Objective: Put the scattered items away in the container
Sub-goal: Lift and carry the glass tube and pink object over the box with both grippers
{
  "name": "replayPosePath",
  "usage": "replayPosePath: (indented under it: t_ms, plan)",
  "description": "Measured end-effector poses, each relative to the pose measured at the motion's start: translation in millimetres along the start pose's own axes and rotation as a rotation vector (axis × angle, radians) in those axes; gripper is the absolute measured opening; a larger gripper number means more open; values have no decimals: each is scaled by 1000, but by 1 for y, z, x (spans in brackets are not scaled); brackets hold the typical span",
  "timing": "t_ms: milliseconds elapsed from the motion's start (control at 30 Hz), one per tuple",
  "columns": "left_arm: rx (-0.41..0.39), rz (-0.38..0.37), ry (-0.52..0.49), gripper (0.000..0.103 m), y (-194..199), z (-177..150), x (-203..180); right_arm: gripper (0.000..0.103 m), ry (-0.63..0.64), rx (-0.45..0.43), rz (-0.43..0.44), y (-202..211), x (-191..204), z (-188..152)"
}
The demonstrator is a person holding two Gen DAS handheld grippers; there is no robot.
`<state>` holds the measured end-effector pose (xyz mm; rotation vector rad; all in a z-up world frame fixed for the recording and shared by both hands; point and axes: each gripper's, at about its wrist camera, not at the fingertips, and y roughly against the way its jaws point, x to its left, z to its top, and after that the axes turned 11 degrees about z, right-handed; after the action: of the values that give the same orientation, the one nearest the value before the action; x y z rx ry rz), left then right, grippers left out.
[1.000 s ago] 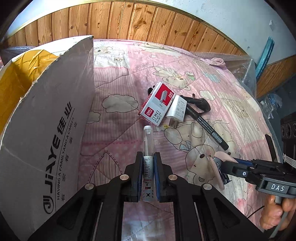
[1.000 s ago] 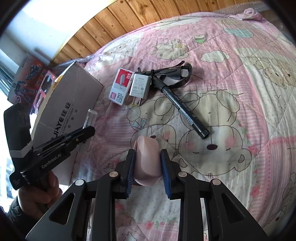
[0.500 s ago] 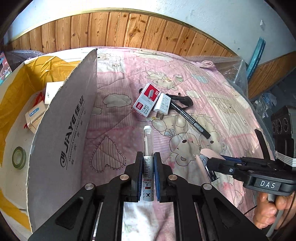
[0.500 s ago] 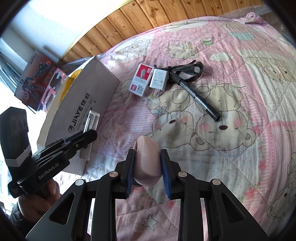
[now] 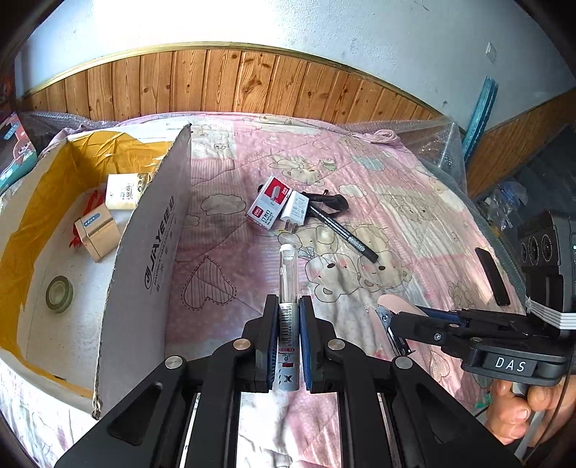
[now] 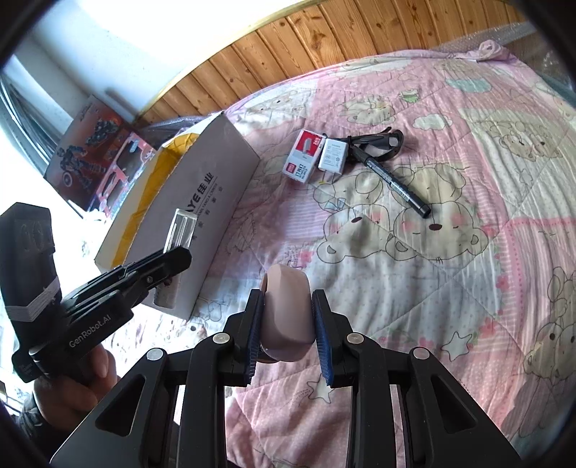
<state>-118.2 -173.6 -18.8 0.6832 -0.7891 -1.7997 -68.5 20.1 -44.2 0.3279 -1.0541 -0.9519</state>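
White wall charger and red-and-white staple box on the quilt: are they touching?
Touching. In the left wrist view the white wall charger lies edge to edge against the red-and-white staple box, no quilt between them; the right wrist view agrees.

Daylight pours over a bed in a pink bear-print quilt (image 5: 378,201) — knotty wood panelling (image 5: 223,82) behind it, white plaster wall (image 5: 288,21) above.

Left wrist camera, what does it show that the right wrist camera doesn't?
Only the left wrist view looks inside the open cardboard box: a tape roll and small tan boxes. Only the right wrist view shows the colourful toy cartons by the wall. Both show the red-and-white staple box, white charger, black marker pen and pink bear quilt.
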Motion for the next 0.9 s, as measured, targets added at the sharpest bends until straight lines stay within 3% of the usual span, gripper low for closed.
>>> replayPosePath:
  t_ms: [900]
  plan:
    - [-150,3,49,12,95,-33,11,28,184,-21,44,26,91,-45]
